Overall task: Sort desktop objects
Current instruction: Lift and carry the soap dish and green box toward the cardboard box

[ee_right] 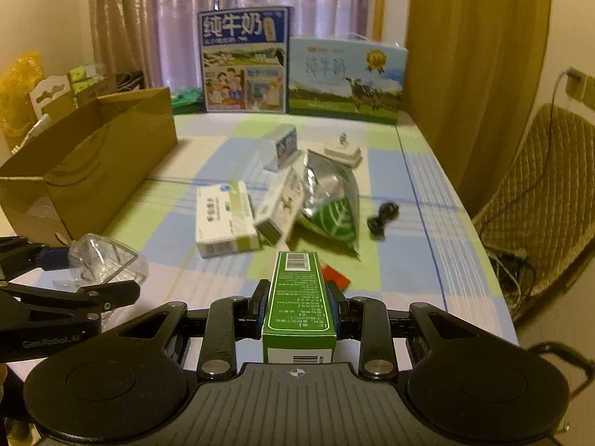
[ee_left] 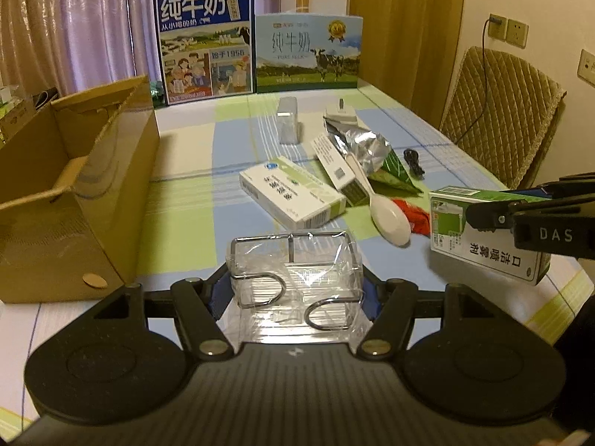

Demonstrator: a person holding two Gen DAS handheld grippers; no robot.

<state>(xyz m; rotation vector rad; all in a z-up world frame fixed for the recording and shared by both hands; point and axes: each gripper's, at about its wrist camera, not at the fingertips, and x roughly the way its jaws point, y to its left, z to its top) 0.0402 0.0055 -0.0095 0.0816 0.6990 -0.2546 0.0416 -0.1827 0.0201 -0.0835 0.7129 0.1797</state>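
Observation:
My left gripper (ee_left: 297, 290) is shut on a wire rack wrapped in clear plastic (ee_left: 297, 278), held above the near table edge; the same wire rack (ee_right: 104, 260) shows at the left of the right wrist view. My right gripper (ee_right: 297, 304) is shut on a green and white spray box (ee_right: 299, 297), which appears as the spray box (ee_left: 483, 234) at the right of the left wrist view. On the table lie a white medicine box (ee_left: 293, 195), a white plastic spoon (ee_left: 386, 212), a foil bag (ee_left: 364, 148) and a slim white box (ee_left: 336, 167).
An open cardboard box (ee_left: 74, 186) stands at the left of the checked tablecloth (ee_left: 178, 230). Two milk cartons (ee_left: 208, 44) stand upright at the far end. A small silver box (ee_left: 288, 122), a white adapter (ee_left: 340, 113), a black cable (ee_left: 412, 160) and a red wrapper (ee_left: 414, 215) lie about. A padded chair (ee_left: 498, 119) is at the right.

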